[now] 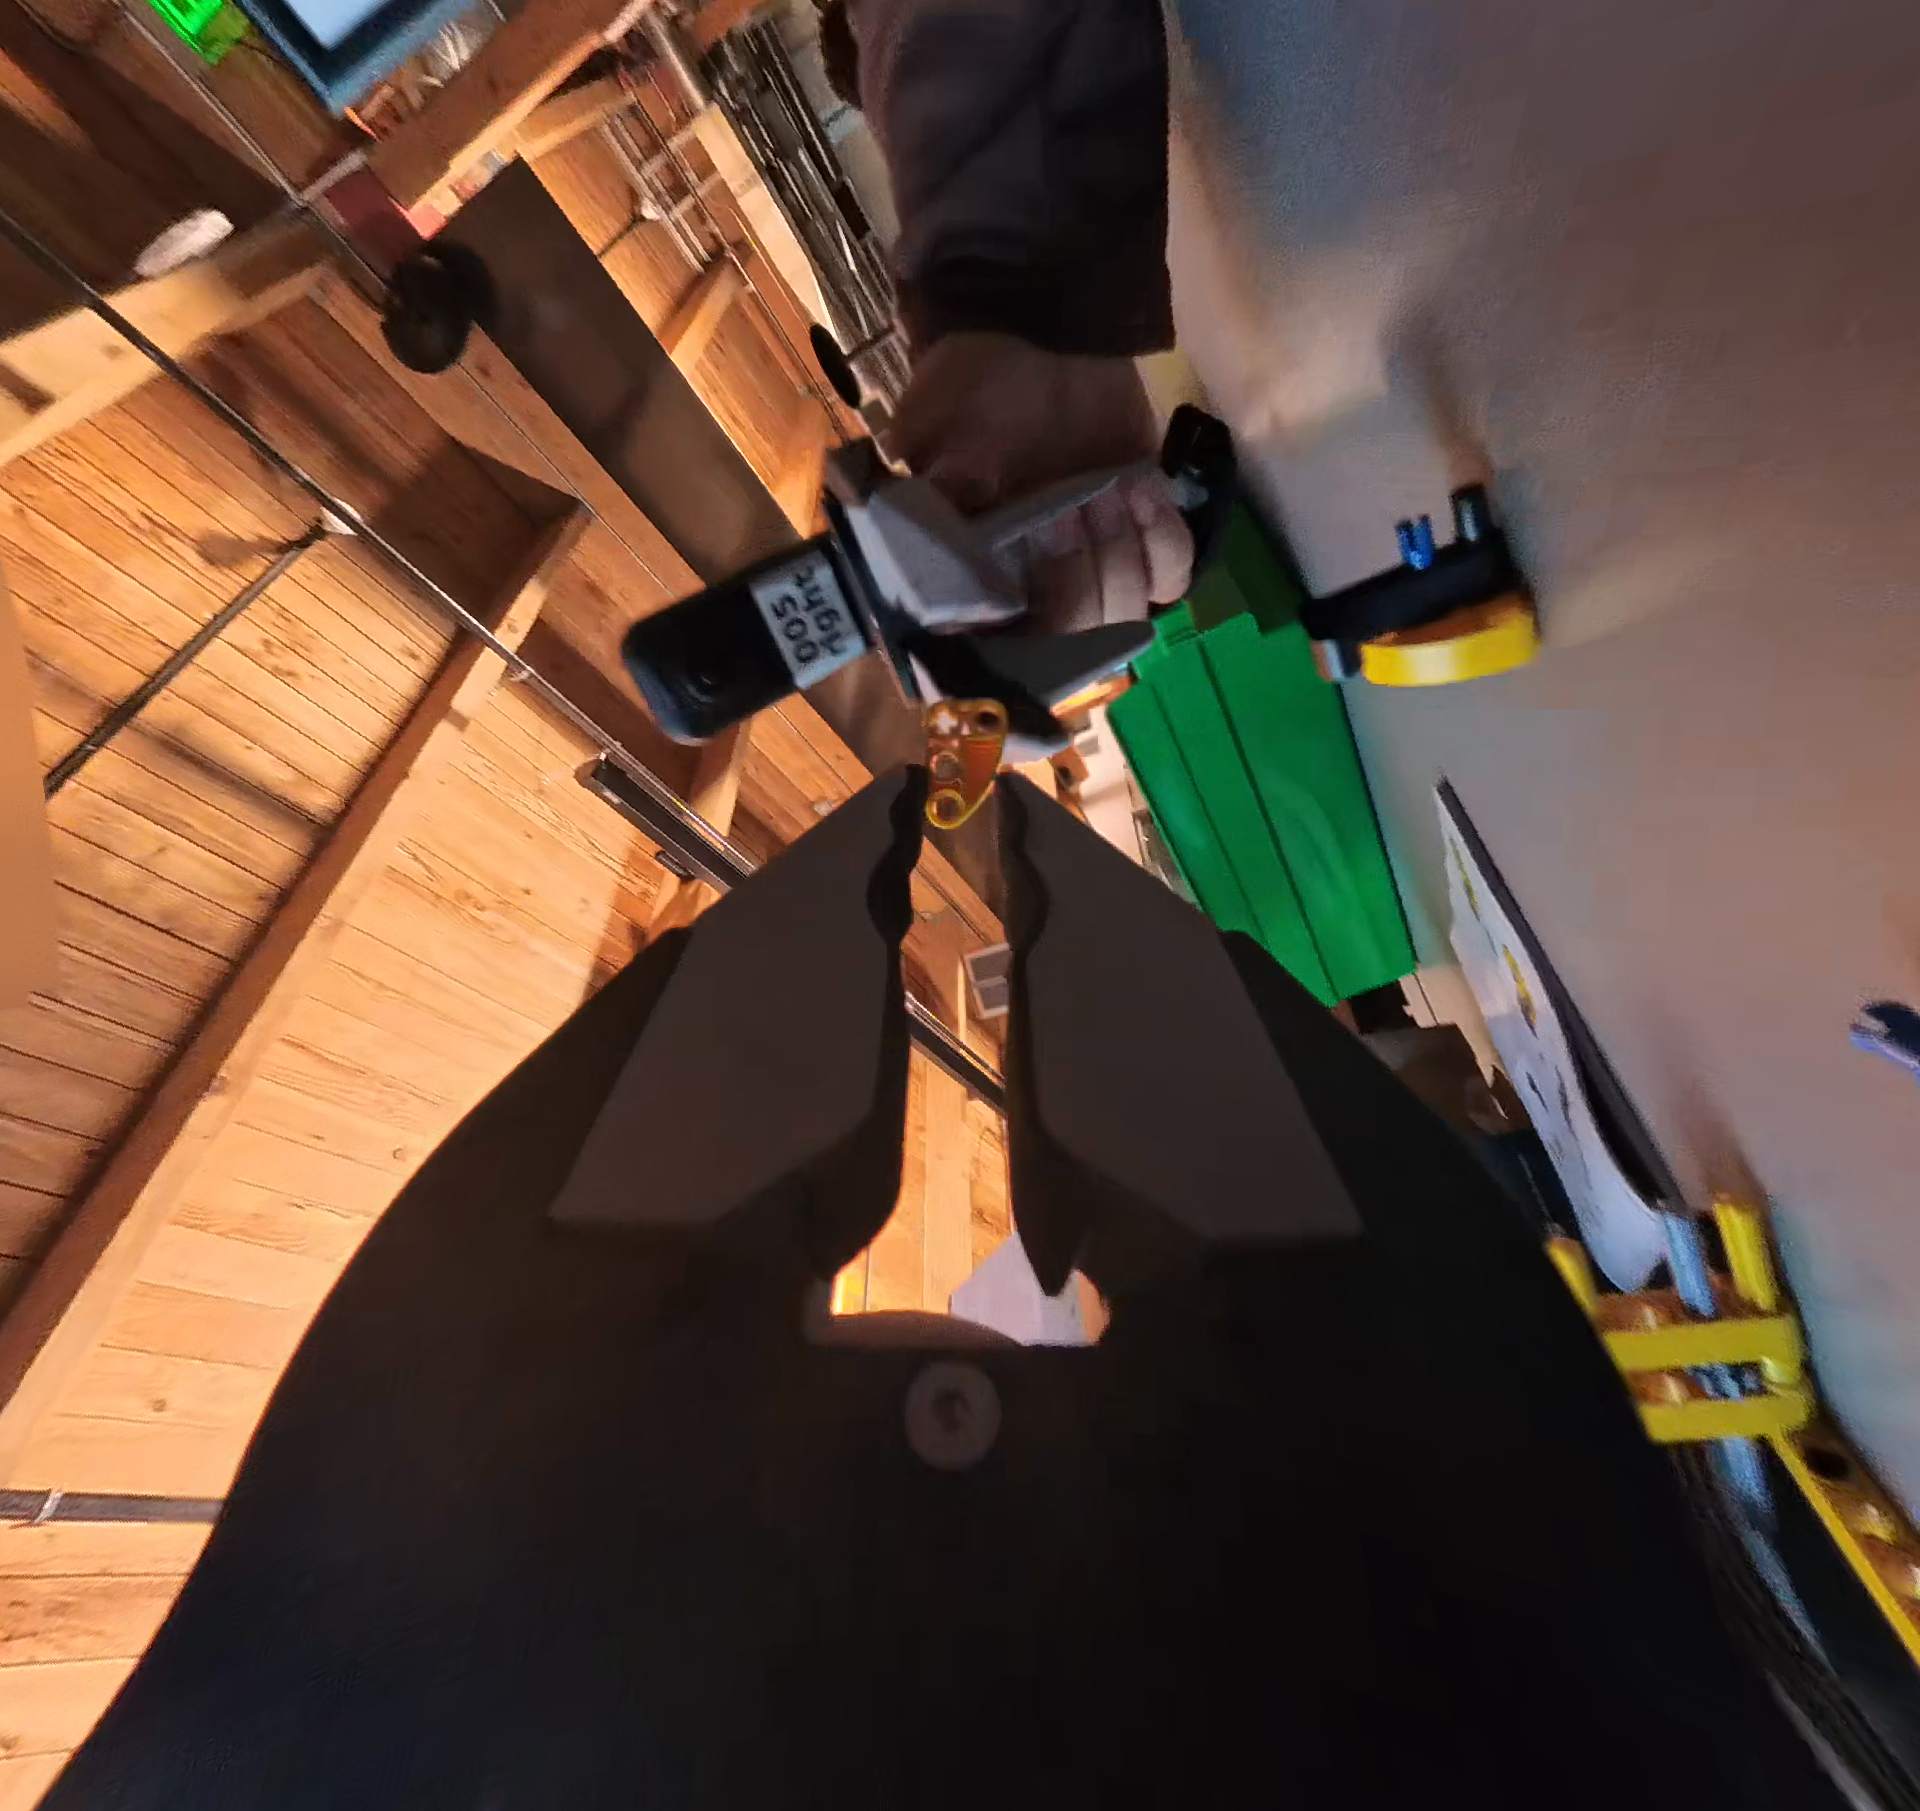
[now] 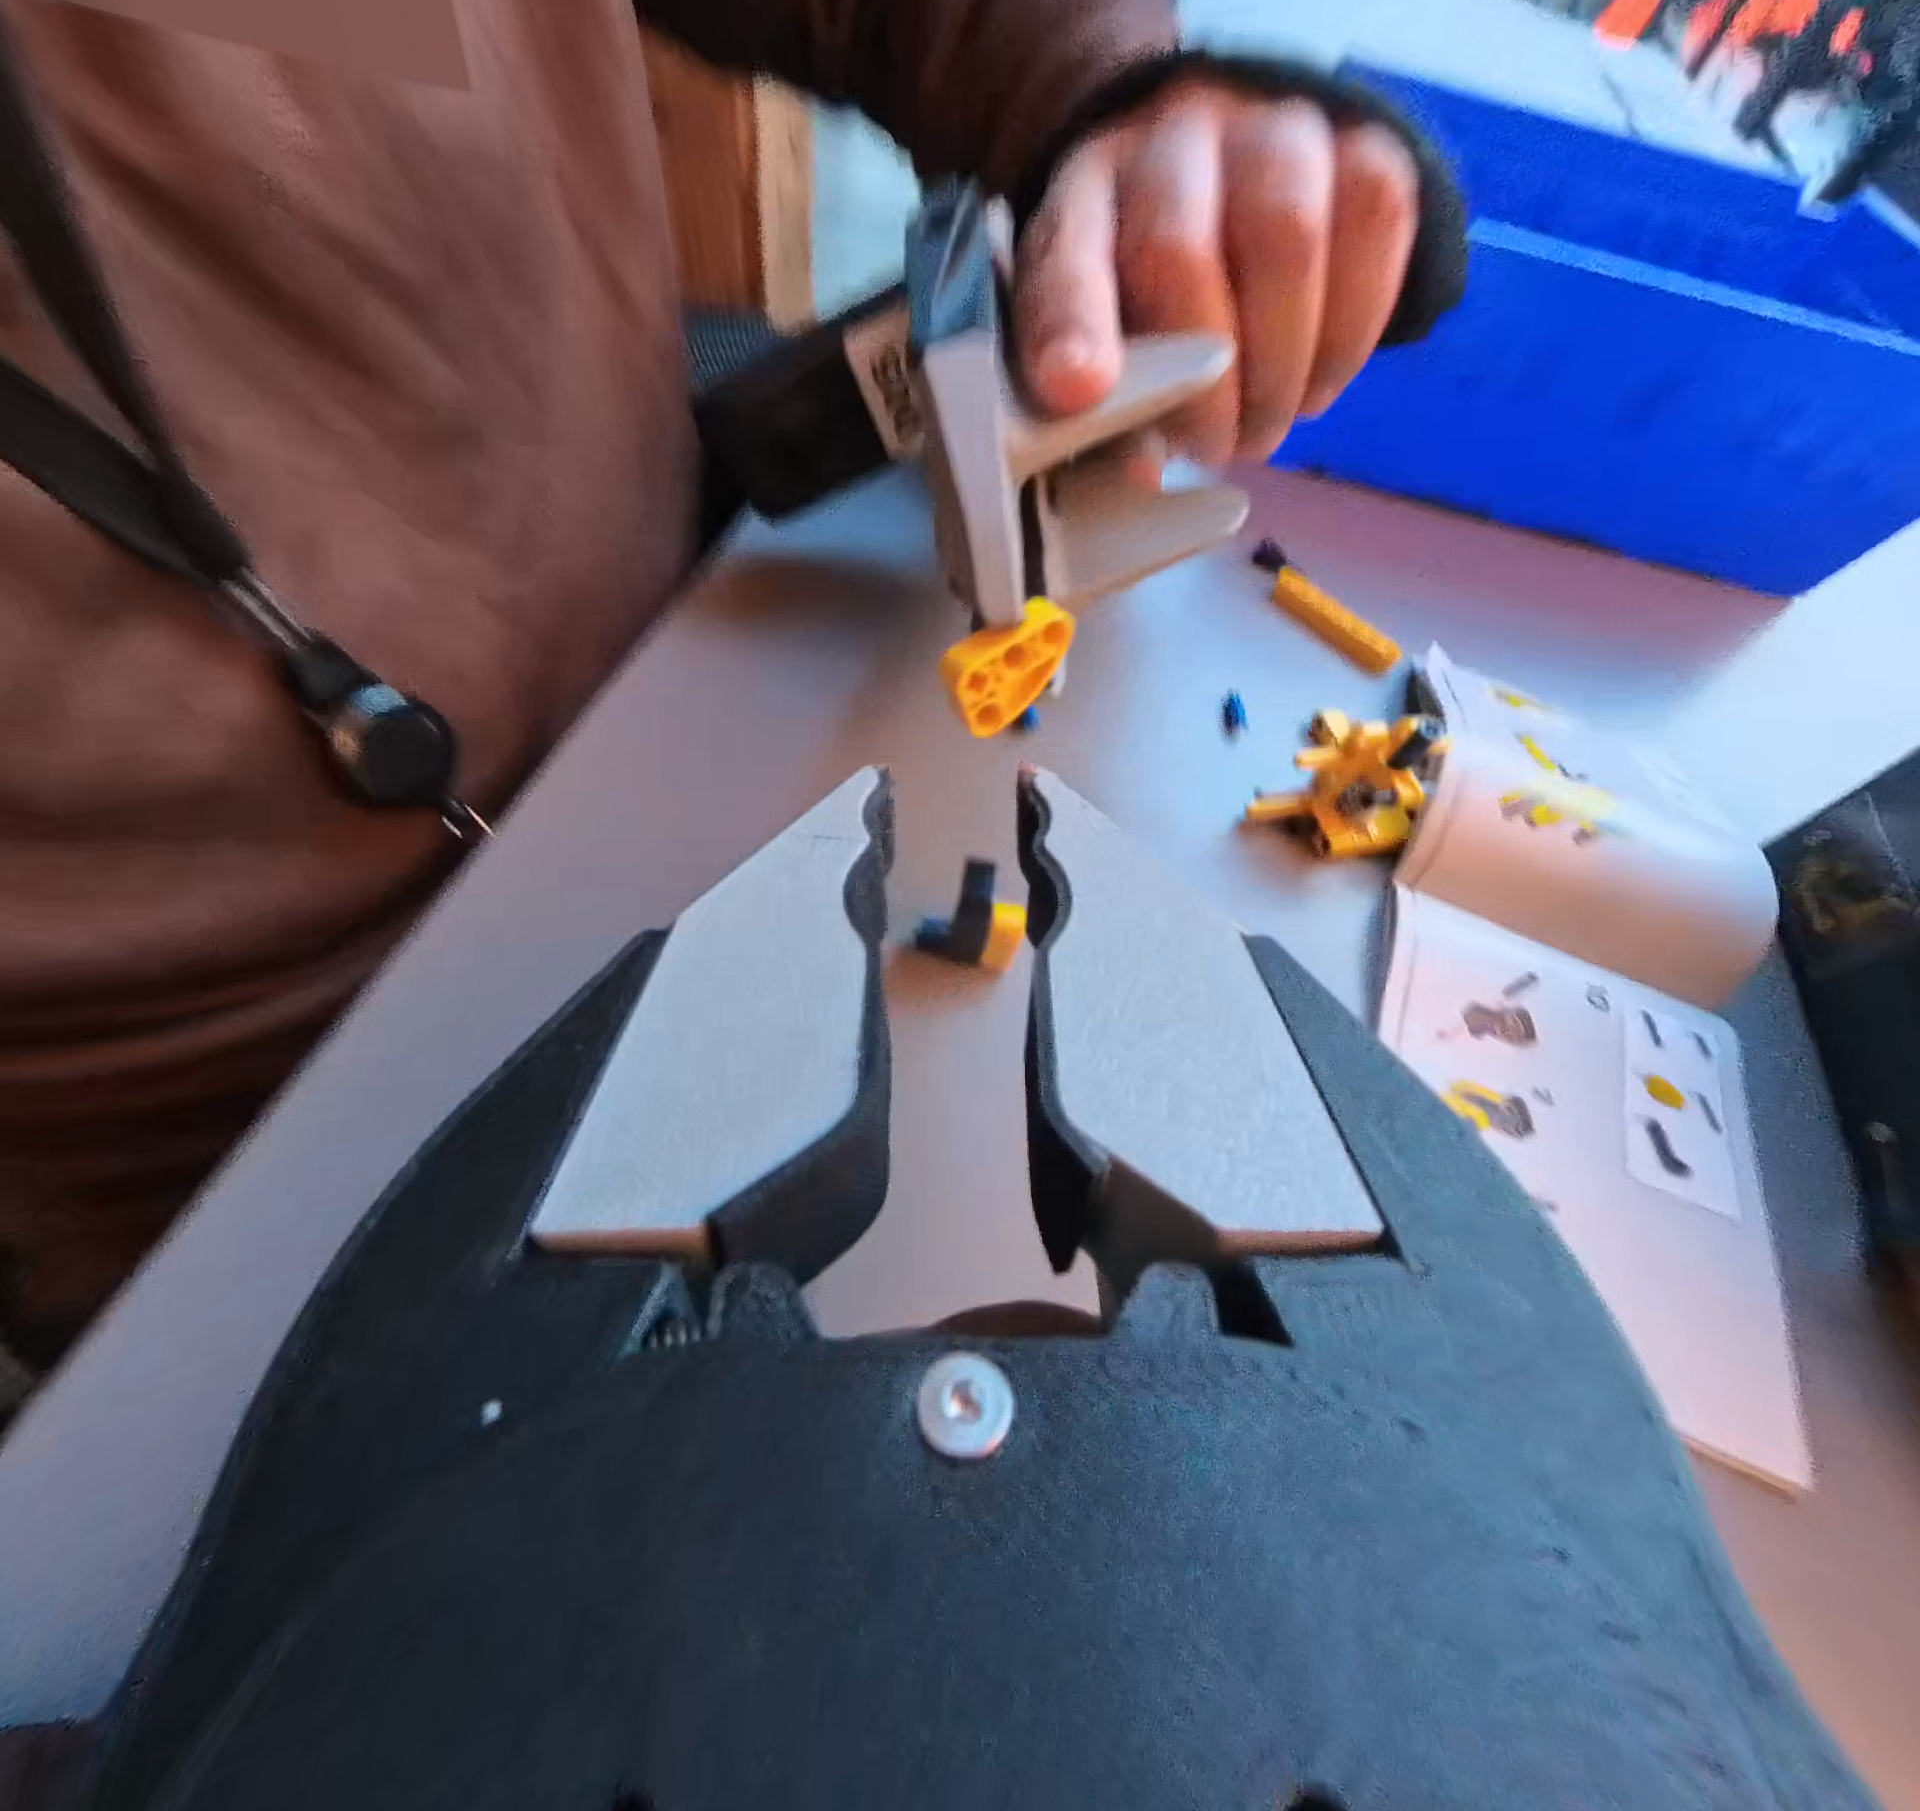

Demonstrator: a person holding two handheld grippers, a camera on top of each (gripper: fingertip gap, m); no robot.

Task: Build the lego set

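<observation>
My left gripper (image 1: 956,790) is shut on a small yellow beam piece with holes (image 1: 961,766) and holds it in the air. In the right wrist view that gripper (image 2: 1023,618) hangs above the table with the yellow piece (image 2: 1008,665) at its tips. My right gripper (image 2: 956,774) is open and empty, its tips just below the held piece. Between its fingers, on the table, lies a small black and yellow part (image 2: 977,920). A partly built yellow assembly (image 2: 1351,795) sits at the right, next to the instruction booklet (image 2: 1558,1086).
A loose yellow beam (image 2: 1335,634) and a blue pin (image 2: 1233,712) lie on the grey table (image 2: 675,774). A green box (image 1: 1247,774) and a black and yellow part (image 1: 1444,639) show in the left wrist view. The person's torso is close at the left. The grippers are tip to tip, or close to it.
</observation>
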